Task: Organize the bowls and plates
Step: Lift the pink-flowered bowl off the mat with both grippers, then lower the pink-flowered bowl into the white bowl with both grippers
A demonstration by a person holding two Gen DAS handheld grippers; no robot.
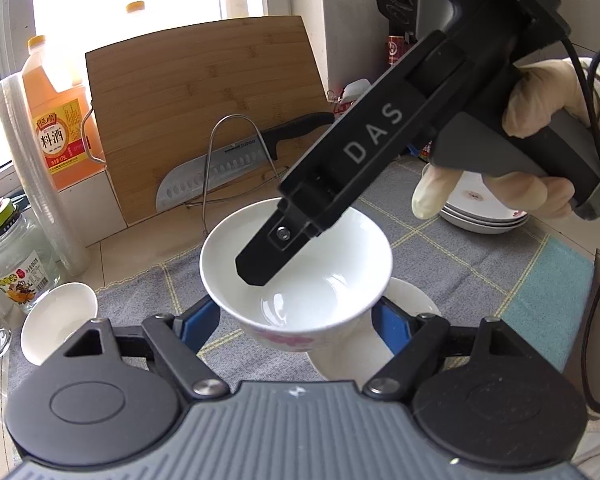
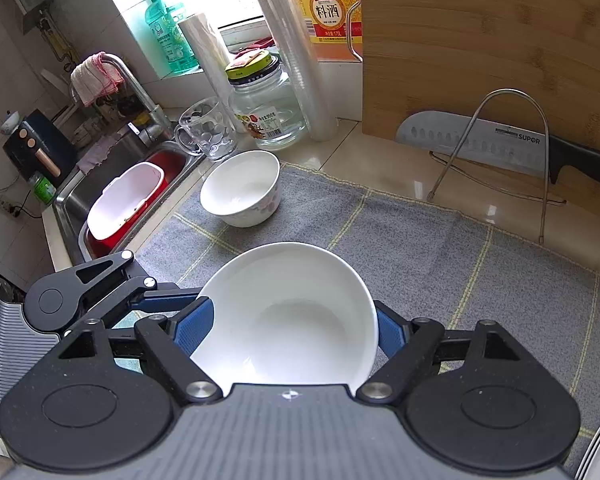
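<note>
A white bowl with pink flowers [image 1: 300,280] hangs between the blue pads of my left gripper [image 1: 296,322], which is shut on its sides. My right gripper [image 1: 256,268] reaches down from the upper right, one black finger inside the bowl's mouth. In the right wrist view the same bowl [image 2: 292,320] lies between the spread pads of my right gripper [image 2: 290,332], which do not press on it. Under the held bowl sits another white dish [image 1: 408,304]. A second flowered bowl [image 2: 240,188] stands on the grey mat [image 2: 420,248] near the sink. Stacked plates [image 1: 484,216] sit at the right.
A bamboo cutting board [image 1: 204,92], a knife [image 1: 220,168] and a wire rack [image 1: 236,160] stand behind the mat. A cooking-wine bottle [image 1: 60,120], a glass jar [image 1: 12,264] and a film roll line the left. The sink [image 2: 112,192] holds a red and white tub.
</note>
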